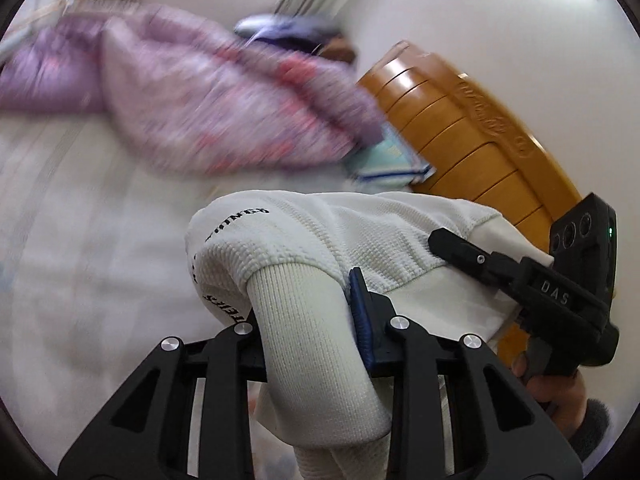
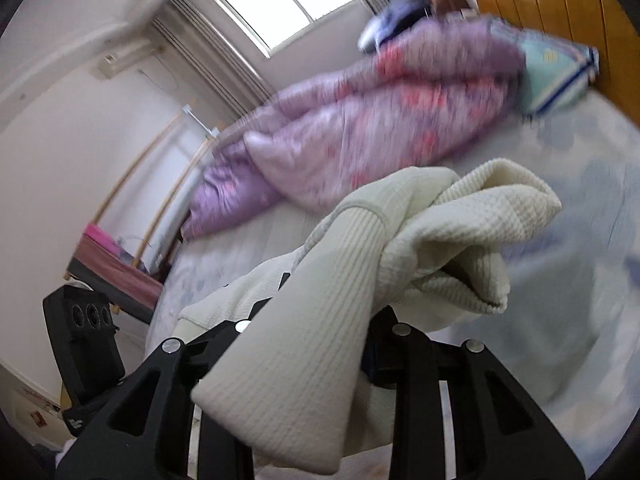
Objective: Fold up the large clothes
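Fingers of both grippers clamp the white sweater [image 1: 360,236] by its ribbed cuffs.
Left gripper [image 1: 308,320] and right gripper [image 2: 312,320] hold thin bunches; a cuff could slip free, dropping it crumpled onto the bed [image 2: 580,280].

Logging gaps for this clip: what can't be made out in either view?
- Sweater print: left view, letters wrap round a fold.
- Right claw fingertips: right view, ribbed cuff covers them.
- Quilt pattern: both views, motion blur.
- Sweater's lower part: cut off by both bottom edges.
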Motion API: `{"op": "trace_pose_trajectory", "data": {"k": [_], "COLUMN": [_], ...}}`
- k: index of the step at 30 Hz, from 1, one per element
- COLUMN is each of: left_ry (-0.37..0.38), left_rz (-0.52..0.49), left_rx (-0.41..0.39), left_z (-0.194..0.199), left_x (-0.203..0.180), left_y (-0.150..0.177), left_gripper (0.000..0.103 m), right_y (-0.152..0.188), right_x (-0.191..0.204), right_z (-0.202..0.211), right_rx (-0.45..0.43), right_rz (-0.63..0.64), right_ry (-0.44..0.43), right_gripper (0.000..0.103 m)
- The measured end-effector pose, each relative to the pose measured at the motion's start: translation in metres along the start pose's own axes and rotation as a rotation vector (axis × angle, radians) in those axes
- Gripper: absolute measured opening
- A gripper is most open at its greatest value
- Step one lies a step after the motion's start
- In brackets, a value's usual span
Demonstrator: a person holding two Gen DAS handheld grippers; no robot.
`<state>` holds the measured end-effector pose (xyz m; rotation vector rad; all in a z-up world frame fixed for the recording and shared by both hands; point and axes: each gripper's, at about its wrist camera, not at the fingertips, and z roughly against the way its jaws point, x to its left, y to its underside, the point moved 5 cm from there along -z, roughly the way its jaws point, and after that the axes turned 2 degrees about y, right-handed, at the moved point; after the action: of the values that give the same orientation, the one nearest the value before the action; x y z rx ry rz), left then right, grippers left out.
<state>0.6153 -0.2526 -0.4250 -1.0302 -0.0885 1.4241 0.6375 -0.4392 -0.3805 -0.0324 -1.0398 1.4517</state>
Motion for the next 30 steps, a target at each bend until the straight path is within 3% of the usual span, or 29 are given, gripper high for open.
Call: {"op": "trace_pose_trajectory", "data": {"k": [3, 6, 8, 12, 13, 15, 17, 18, 20, 24, 26, 29, 30], "left_ry": [0.041, 0.042, 0.022, -0.107, -0.13, -0.163, -0.182, -0.201, -0.215, -0.285, -0.357, -0.363, -0.377], "left_rz": [-0.049, -0.087, -0.095, 0.016, 0.041, 0.089, 0.092, 0.089, 0.11, 0.154, 0.152, 0.127, 0.101], "left_rx": [-0.055, -0.015, 0.062, 0.424, 0.448, 0.467, 0.458, 0.448, 0.452, 0.501, 0.525, 0.515, 0.503], "left_z": [-0.033, -0.08, -0.123, -0.217, -0.223, -0.226, -0.224, -0.221, -0.216, -0.207, -0.2, -0.184, -0.176], "left_x": [-0.045, -0.067, -0.063, -0.031, -0.027, -0.021, -0.02, -0.018, -0.013, 0.001, 0.003, -0.007, -0.012], "left_y": [0.002, 0.037, 0.071, 0.176, 0.187, 0.205, 0.208, 0.205, 0.202, 0.196, 0.19, 0.176, 0.168], "left_gripper": [0.028, 0.03, 0.039, 0.049, 0.057, 0.069, 0.084, 0.084, 0.091, 0.091, 0.091, 0.092, 0.092], "right_y": [-0.017, 0.002, 0.035, 0.132, 0.156, 0.179, 0.186, 0.187, 0.185, 0.176, 0.17, 0.157, 0.15], "right_x": [-0.048, -0.106, -0.156, -0.26, -0.283, -0.302, -0.307, -0.308, -0.309, -0.3, -0.291, -0.271, -0.262], "right_z": [0.028, 0.035, 0.023, -0.032, -0.044, -0.047, -0.043, -0.039, -0.033, -0.024, -0.017, 0.001, 0.005], "right_rx": [-0.053, -0.019, 0.045, 0.349, 0.422, 0.438, 0.422, 0.414, 0.41, 0.434, 0.434, 0.453, 0.444], "right_rz": [-0.011, -0.034, -0.098, -0.296, -0.378, -0.457, -0.469, -0.456, -0.416, -0.343, -0.302, -0.174, -0.144], "right_ry": [0.004, 0.079, 0.144, 0.305, 0.315, 0.319, 0.322, 0.339, 0.382, 0.437, 0.491, 0.669, 0.67], "right_gripper": [0.027, 0.029, 0.03, 0.035, 0.035, 0.043, 0.048, 0.059, 0.067, 0.071, 0.071, 0.071, 0.071]}}
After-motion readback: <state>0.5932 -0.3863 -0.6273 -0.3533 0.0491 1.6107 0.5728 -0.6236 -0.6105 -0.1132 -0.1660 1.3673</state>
